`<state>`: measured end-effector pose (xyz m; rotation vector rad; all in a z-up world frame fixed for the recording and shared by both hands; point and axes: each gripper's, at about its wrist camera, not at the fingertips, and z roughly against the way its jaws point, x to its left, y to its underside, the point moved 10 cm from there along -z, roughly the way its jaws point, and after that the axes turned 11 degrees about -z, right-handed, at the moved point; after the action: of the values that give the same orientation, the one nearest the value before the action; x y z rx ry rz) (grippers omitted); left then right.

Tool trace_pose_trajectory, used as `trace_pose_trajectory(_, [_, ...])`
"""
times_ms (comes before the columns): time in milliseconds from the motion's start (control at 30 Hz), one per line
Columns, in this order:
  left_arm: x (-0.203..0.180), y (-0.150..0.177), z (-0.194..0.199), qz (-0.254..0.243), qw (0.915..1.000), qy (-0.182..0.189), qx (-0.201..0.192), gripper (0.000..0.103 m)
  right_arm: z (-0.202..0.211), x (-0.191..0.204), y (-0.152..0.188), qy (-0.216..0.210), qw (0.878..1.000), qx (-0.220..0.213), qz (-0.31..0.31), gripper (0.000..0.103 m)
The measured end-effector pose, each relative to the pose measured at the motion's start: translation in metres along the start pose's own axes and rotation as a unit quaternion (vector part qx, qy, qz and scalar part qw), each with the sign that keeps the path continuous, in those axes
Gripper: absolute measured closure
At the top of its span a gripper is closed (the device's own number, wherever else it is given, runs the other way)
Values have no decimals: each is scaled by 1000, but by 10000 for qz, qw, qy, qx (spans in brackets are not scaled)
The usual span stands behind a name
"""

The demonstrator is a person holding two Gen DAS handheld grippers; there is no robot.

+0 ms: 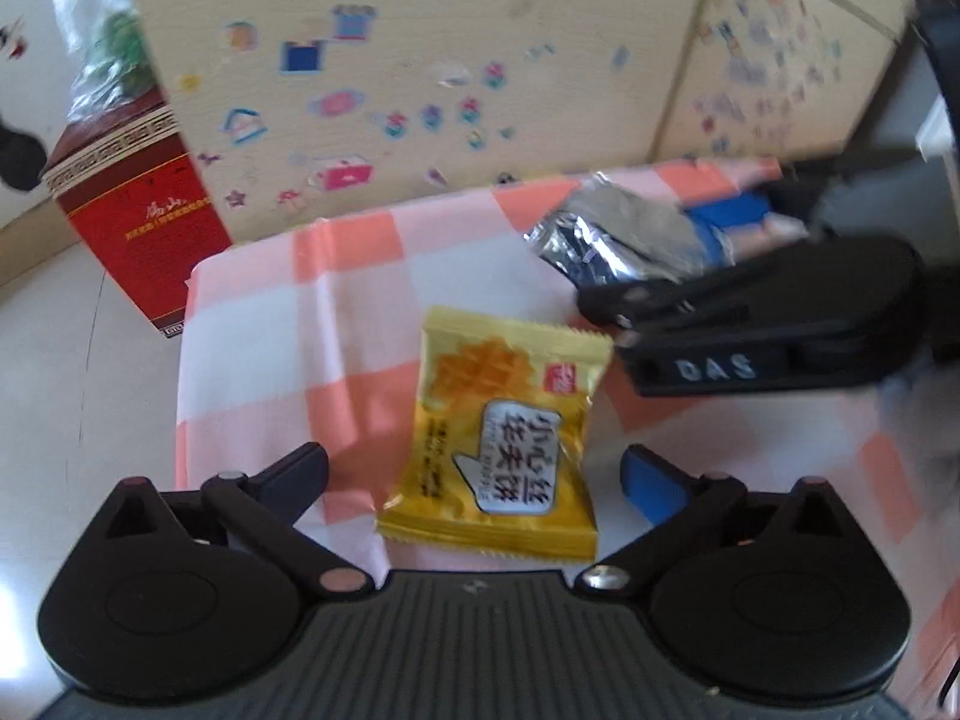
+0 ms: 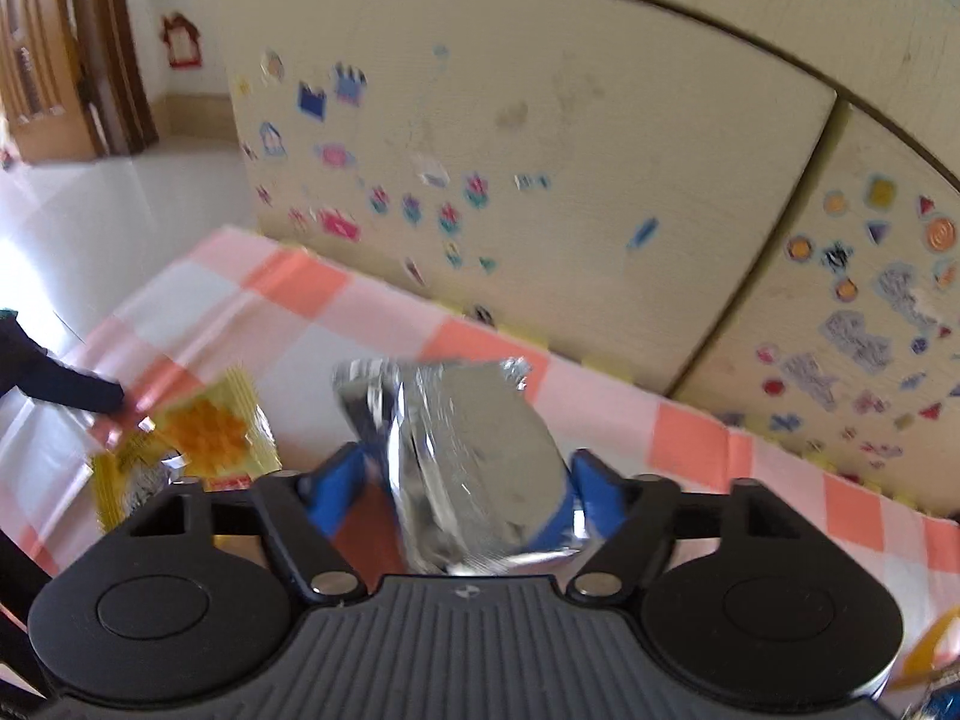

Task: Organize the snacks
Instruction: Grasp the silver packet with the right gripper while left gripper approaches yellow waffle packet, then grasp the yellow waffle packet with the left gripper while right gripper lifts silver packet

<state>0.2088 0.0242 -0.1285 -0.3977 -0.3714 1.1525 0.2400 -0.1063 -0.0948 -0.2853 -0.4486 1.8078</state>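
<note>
A yellow snack packet [image 1: 498,420] lies flat on the pink-and-white checked cloth [image 1: 270,330], between the wide-apart fingers of my left gripper [image 1: 474,456], which is open and not touching it. To its right, my right gripper [image 1: 660,252] holds a crinkled silver foil packet [image 1: 612,228]. In the right wrist view the silver packet [image 2: 474,438] stands tilted between the blue pads [image 2: 342,480] of the right gripper [image 2: 468,468], which press its sides. The yellow packet [image 2: 210,426] lies to the left there, with a dark finger [image 2: 72,390] of the left gripper beside it.
A cream panel [image 1: 420,60] covered in stickers stands along the cloth's far edge. On the floor off the table's left corner stands a red box [image 1: 132,210]. The cloth's left edge drops to pale floor tiles [image 1: 60,360]. Something yellow [image 2: 930,642] shows at the lower right.
</note>
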Motion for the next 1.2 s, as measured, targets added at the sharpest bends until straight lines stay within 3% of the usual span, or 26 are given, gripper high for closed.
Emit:
trace_pose_trajectory(167, [5,0,-1,53,10000,-26,-68,0,16,-18,17,97,9982,167,-567,35])
trace_pose_trajectory(633, [4,-4,-1,-9,9998,-83,-174,0,86,-17,96,446,9929,380,-1034,35])
trace_pose_trajectory(733, [1,-6,-3,-56,9998,-82,-165,0,91,-16,102,431,9908,243,-1257,32])
trace_pose_trajectory(900, [-2,-9,-4,-64,9998,-118,-148,2,86,-11,101,459,9936,199,-1008,21])
trace_pose_trajectory(1067, [-6,-12,0,-194,9994,-94,-260,14,83,-10,97,441,9936,228,-1019,19])
trace_pose_trajectory(1133, [-9,-14,3,-244,9991,37,-336,36,84,-9,96,455,9937,231,-993,25])
trace_pose_trajectory(1200, [-14,-16,6,-268,9990,90,-355,48,85,-8,94,409,9943,217,-955,35])
